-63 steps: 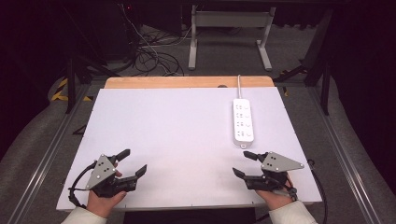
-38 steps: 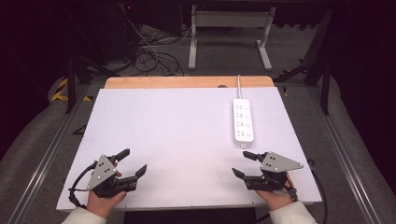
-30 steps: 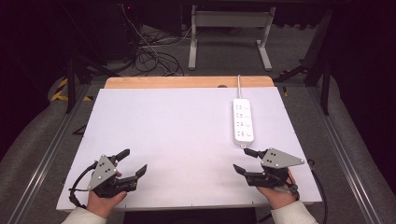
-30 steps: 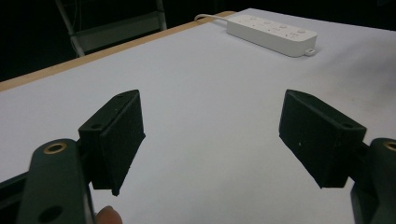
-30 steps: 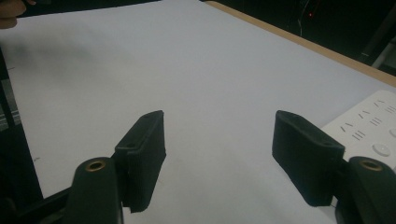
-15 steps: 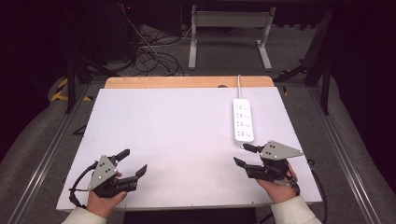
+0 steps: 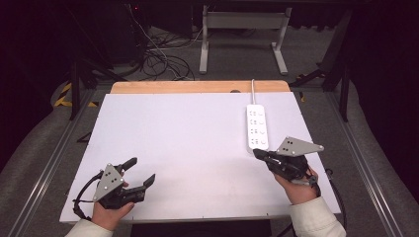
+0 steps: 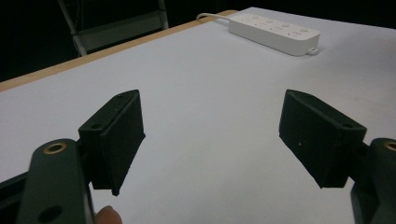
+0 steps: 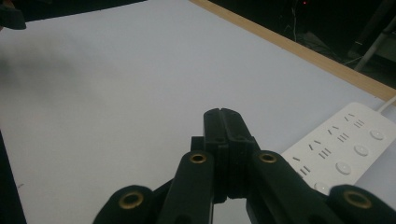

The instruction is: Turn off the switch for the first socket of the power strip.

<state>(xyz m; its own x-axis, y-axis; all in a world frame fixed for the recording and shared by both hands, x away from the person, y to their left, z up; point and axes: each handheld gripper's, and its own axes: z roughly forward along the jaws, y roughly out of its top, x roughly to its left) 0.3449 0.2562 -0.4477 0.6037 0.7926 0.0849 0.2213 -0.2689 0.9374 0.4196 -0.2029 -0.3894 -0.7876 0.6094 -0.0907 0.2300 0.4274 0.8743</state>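
A white power strip lies on the right side of the white table, its cord running off the far edge. My right gripper hovers just in front of the strip's near end, a little to its left. Its jaws have just been closing and now meet, with nothing between them; in the right gripper view the strip lies close on the right. My left gripper rests near the front left of the table, open and empty. In the left gripper view the strip lies far off.
A wooden strip borders the table's far edge. Beyond it, on the floor, stand a grey metal frame and a tangle of cables. Metal rails run along both sides of the table.
My right gripper has risen and moved forward toward the power strip's near end, and its jaws have gone from open to shut. The left gripper has stayed put.
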